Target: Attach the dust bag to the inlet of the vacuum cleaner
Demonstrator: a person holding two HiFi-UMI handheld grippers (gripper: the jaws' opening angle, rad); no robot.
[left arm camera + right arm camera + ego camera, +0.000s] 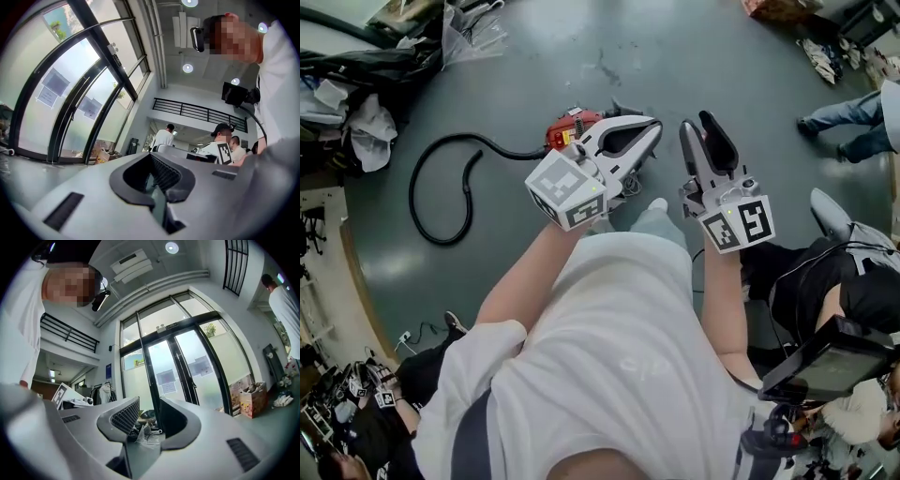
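The red vacuum cleaner (567, 128) sits on the grey floor (694, 47), half hidden behind the left gripper (652, 127). Its black hose (441, 187) loops off leftward (its yellow label is too small to read). Both forearms reach forward, side by side. The left gripper's jaws are pressed together on nothing; the right gripper (697, 124) has its jaws partly spread, empty.

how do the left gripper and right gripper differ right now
Jaws: the grey plastic left gripper is shut; the grey plastic right gripper has its jaws apart. Pose: in the head view the left gripper points to the upper right, overlapping the red vacuum cleaner; the right gripper points almost straight up the picture. Both are empty and carry a marker cube.
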